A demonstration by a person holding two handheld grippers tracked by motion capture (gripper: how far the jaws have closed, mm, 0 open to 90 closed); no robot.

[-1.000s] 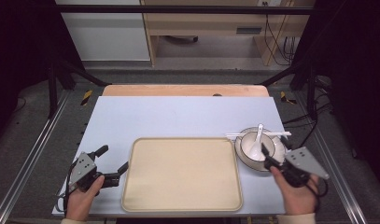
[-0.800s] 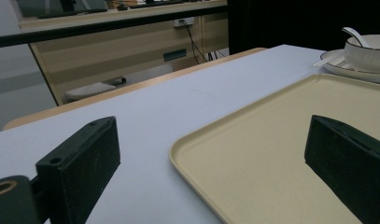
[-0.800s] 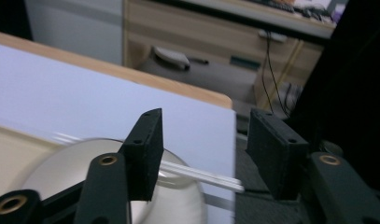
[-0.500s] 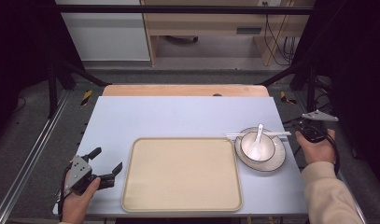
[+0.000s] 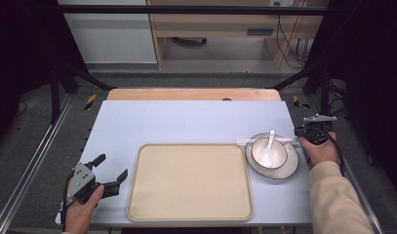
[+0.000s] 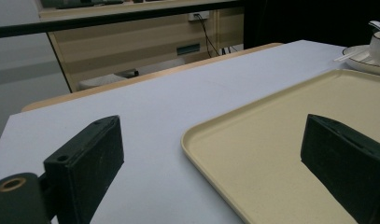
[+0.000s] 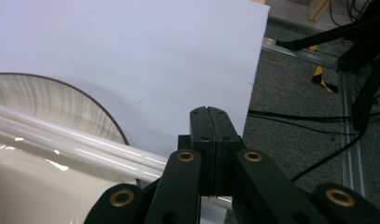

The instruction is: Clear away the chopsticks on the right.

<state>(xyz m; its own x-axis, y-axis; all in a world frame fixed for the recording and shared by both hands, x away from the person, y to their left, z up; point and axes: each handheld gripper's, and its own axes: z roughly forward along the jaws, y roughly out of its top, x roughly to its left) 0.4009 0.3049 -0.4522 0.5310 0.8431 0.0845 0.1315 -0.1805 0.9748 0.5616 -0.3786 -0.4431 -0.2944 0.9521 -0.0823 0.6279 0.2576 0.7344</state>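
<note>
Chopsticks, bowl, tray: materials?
Chopsticks: white, glossy, with highlight streaks; likely plastic or melamine. Bowl: white, glossy, dark rim line matching its plate; looks glazed ceramic, maybe melamine. Tray: beige, matte, moulded raised rim; probably plastic.

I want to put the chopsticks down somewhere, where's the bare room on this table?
The tray is bare, and so is the table behind it. It is crowded at the right edge: plate, bowl, spoon, chopsticks and right gripper.
</note>
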